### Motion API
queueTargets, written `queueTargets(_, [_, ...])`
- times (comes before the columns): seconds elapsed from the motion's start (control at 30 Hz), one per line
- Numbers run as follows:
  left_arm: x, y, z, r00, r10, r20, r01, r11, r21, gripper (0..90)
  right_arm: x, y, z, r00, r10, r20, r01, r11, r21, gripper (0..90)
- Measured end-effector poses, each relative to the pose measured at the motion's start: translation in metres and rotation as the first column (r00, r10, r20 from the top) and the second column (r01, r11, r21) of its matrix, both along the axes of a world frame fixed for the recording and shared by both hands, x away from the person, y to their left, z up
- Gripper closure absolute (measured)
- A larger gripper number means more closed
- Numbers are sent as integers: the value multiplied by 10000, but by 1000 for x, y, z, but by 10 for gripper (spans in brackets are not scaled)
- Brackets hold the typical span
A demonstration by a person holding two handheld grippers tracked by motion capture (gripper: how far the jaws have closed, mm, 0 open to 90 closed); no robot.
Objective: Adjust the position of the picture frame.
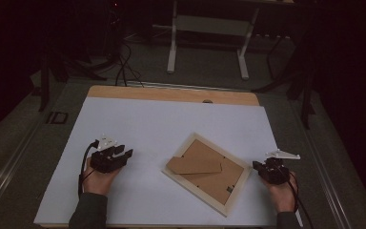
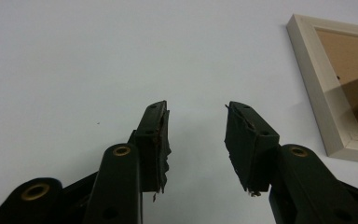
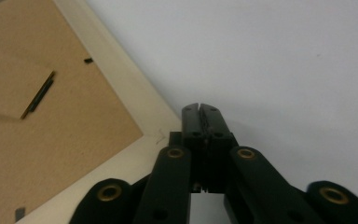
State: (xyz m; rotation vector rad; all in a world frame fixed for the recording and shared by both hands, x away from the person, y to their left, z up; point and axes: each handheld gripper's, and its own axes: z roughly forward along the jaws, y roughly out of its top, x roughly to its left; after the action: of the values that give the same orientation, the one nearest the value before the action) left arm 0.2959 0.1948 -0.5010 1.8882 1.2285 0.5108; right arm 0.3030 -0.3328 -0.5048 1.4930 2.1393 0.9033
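White table sheet (image 1: 138, 124) covering most of the desk, smooth and slick-looking. Picture frame (image 1: 205, 172) lying face down on it, skewed, between the two hands, its brown backing board (image 1: 214, 179) and folded stand flap (image 1: 194, 164) facing up. Right gripper (image 1: 257, 165) just beside the frame's right corner, jaws pressed together on nothing (image 3: 200, 108). Left gripper (image 1: 126, 153) well apart from the frame, jaws parted and empty (image 2: 196, 122).

Likely trouble: pushed with closed tips, frame sliding or spinning across the sheet instead of lifting. Also possible: flat edge too low for a grab, jaws scraping or bunching the sheet. Smaller risk: small metal tabs (image 3: 88, 60) on the backing slipping past blunt pads, flap bending if snagged.
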Motion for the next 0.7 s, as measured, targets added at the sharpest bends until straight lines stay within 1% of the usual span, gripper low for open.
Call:
queueTargets(0.07, [0,-1,0,10000,-53,-16,53,10000,45,597,-1,1,-1,9999,50,-118,-52,9999,-160,900])
queueTargets(0.27, [0,0,-1,10000,-34,17,34,10000,64,597,-7,0,-4,9989,109,-446,-124,9994,-338,900])
queueTargets(0.47, [-1,-1,-1,10000,-42,86,41,9999,93,591,-10,2,-10,9968,179,-777,-220,9984,-516,900])
queueTargets(0.5, [-1,0,-1,10000,-41,79,40,9999,102,591,-11,2,-10,9964,192,-826,-234,9985,-504,900])
queueTargets(0.57, [0,0,-1,10000,-43,79,42,9999,107,590,-11,2,-9,9954,239,-926,-269,9991,-314,900])
queueTargets(0.7, [-1,-1,-1,9999,-44,92,43,9999,119,589,-13,3,-9,9949,251,-976,-294,9986,-438,900])
